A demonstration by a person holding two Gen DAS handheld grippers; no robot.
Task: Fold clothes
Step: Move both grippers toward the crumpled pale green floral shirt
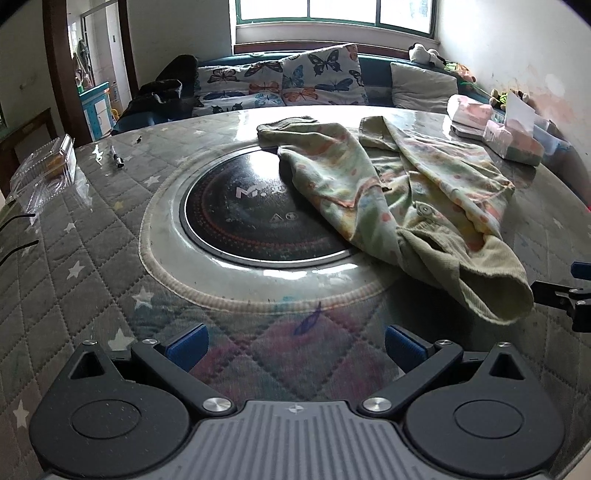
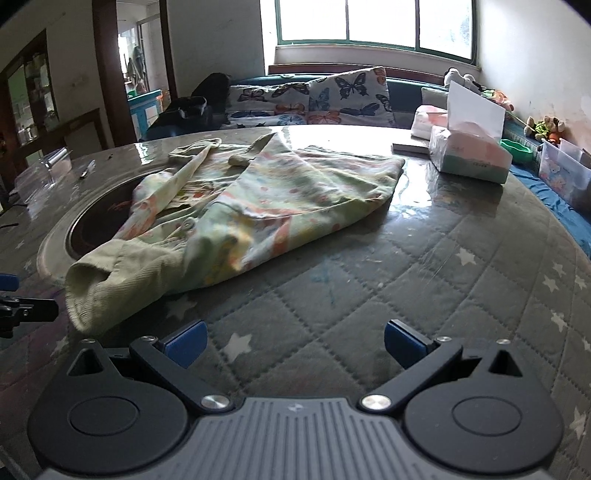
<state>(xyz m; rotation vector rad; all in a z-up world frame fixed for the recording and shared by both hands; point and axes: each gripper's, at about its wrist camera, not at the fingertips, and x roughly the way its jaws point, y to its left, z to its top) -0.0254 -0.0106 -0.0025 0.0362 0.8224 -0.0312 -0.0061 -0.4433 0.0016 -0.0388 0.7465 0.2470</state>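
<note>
The pale green garment (image 1: 402, 199) lies crumpled on the counter (image 2: 424, 266), partly over the round black cooktop (image 1: 236, 214), its ribbed cuff (image 2: 99, 291) nearest me. Bare quilted cover stretches between the garment and both my tools. My left hand-held gripper (image 1: 295, 347) has its fingers wide apart and holds nothing; my right hand-held gripper (image 2: 295, 343) likewise. Beyond the garment stands a tissue box (image 2: 469, 158), then a butterfly-print sofa (image 1: 280, 85) beneath the window (image 2: 373, 22).

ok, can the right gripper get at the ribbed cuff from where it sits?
Probably yes. The right gripper is open and empty, and the cuff lies just ahead to its left on the table, nothing between. The left gripper sits close on the cuff's other side, so they could crowd.
</note>
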